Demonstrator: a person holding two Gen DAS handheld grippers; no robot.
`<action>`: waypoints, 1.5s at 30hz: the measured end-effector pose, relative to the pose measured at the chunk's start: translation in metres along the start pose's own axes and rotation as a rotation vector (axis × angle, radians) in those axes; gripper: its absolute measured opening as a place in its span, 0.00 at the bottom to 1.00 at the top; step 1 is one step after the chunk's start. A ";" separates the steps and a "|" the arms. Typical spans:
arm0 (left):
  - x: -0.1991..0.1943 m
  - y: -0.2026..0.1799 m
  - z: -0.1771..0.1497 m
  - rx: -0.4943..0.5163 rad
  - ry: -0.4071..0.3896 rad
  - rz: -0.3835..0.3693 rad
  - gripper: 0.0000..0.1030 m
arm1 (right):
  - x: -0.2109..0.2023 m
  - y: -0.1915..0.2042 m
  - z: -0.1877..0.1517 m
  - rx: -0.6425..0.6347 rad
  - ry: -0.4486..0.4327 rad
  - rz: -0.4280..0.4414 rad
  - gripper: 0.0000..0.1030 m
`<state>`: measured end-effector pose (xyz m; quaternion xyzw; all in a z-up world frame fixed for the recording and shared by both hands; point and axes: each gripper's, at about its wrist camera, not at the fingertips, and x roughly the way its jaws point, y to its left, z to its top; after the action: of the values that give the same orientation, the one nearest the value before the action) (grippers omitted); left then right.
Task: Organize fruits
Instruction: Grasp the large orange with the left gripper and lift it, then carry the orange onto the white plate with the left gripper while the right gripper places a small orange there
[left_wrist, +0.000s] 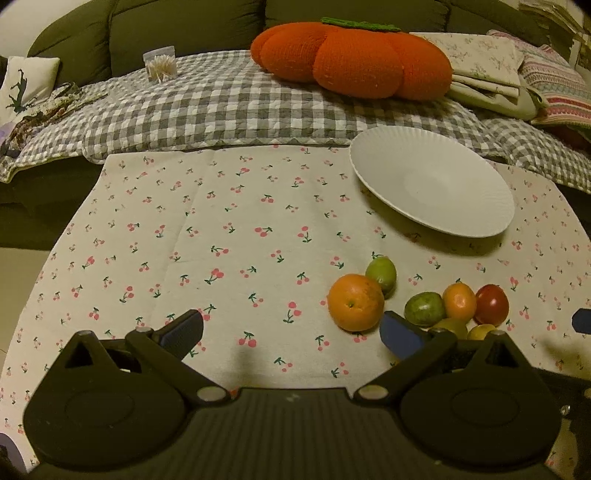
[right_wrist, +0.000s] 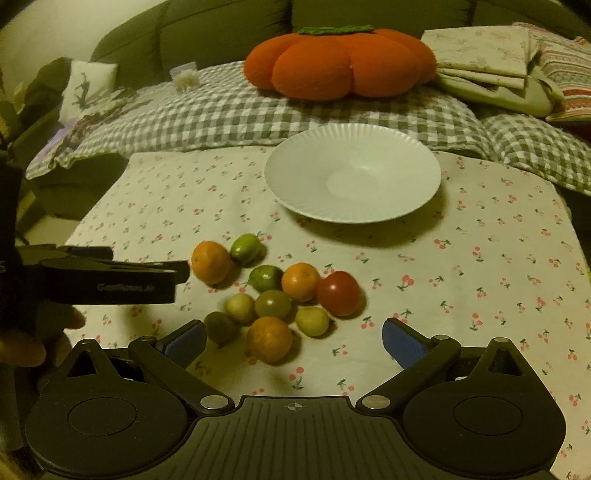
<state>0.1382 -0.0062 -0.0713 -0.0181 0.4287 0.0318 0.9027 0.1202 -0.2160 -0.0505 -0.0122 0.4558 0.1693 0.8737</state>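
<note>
The right hand-held gripper (right_wrist: 293, 339) hovers with its jaws spread wide and empty, just near of the fruit cluster (right_wrist: 273, 291) on the table (right_wrist: 480, 295). The left hand-held gripper (left_wrist: 291, 332), also spread and empty, sits left of the big orange (left_wrist: 355, 307). The white plate (right_wrist: 352, 181) waits empty at the far side. The fruits lie touching one another, so closing on the near orange (right_wrist: 269, 339) could nudge its round neighbours and send them rolling; the two tools, being close, might also collide.
</note>
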 end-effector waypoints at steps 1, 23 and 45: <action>0.001 0.001 0.000 -0.005 0.003 -0.006 0.97 | -0.001 -0.001 0.000 0.005 -0.005 -0.004 0.98; 0.046 -0.017 0.003 0.038 0.028 -0.181 0.43 | 0.044 0.015 -0.015 -0.037 0.075 0.022 0.45; 0.013 -0.011 0.028 -0.004 -0.077 -0.261 0.37 | 0.022 -0.011 0.015 0.052 -0.028 0.051 0.31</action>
<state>0.1687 -0.0152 -0.0638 -0.0742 0.3875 -0.0847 0.9150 0.1470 -0.2175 -0.0607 0.0243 0.4479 0.1797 0.8755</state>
